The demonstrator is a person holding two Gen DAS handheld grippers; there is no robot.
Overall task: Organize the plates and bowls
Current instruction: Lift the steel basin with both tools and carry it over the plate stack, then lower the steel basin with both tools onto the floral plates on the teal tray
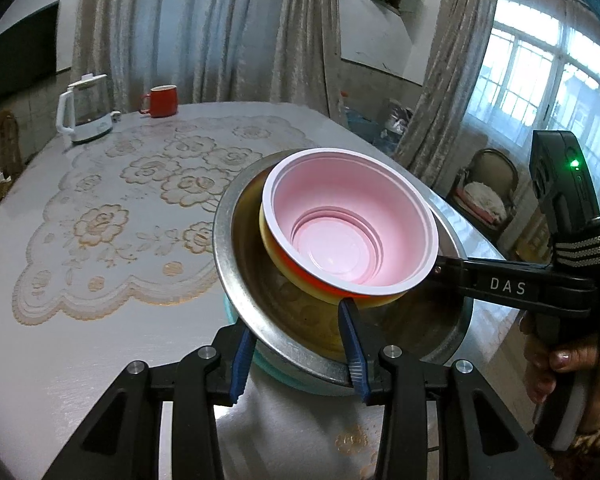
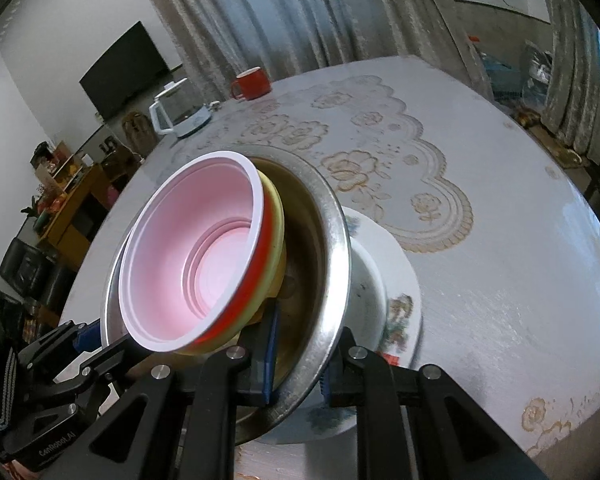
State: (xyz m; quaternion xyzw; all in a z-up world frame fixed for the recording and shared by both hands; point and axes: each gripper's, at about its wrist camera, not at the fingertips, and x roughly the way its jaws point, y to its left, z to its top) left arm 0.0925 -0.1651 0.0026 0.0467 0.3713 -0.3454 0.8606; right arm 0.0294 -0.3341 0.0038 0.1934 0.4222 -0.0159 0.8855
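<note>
Both grippers, left gripper (image 1: 298, 354) and right gripper (image 2: 298, 364), were clamped on the rim of the wide steel basin (image 1: 236, 256), carried over the lace-covered round table (image 1: 100, 280), so the loosely nested pink plastic bowl (image 1: 350, 232) could've slid out if it tipped.

At your twelve o'clock hang grey curtains (image 1: 204, 32); at two o'clock a bright window (image 1: 548, 80); a dark television (image 2: 124, 68) at ten.

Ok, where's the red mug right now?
The red mug stands at the table's far edge, just right of the white kettle, before the curtains.
</note>
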